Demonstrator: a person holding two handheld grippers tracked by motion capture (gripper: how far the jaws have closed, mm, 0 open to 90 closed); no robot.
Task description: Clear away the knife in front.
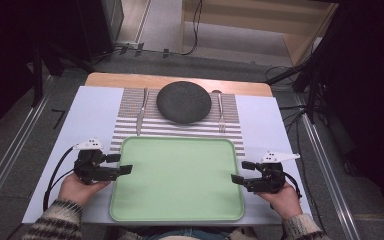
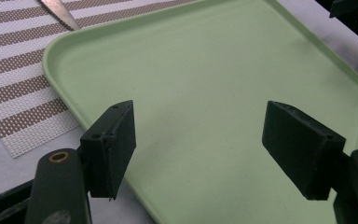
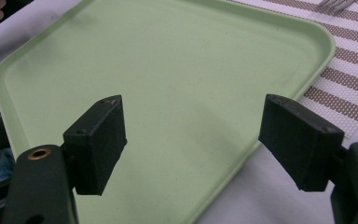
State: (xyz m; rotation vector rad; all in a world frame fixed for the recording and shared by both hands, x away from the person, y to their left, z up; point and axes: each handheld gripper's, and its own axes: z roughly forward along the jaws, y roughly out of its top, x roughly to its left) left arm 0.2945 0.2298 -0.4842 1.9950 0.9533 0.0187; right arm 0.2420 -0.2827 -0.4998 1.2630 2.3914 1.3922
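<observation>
An empty light green tray [image 1: 177, 175] lies on the table near the front edge. My left gripper [image 1: 121, 164] hovers over the tray's left rim, open, with nothing between its jaws. In the left gripper view the left gripper [image 2: 200, 109] has its jaws spread wide above the tray [image 2: 214, 51]. My right gripper [image 1: 241, 171] sits at the tray's right rim, also open and holding nothing. The right gripper view looks past the right gripper [image 3: 193, 100] across the bare tray [image 3: 168, 51].
Behind the tray a brown-and-white striped placemat [image 1: 230, 131] carries a dark round plate [image 1: 184, 102], a knife [image 1: 141, 111] to its left and a fork [image 1: 220, 112] to its right. A pale cover [image 1: 92, 115] spans the wooden table. Cables and stands surround the table.
</observation>
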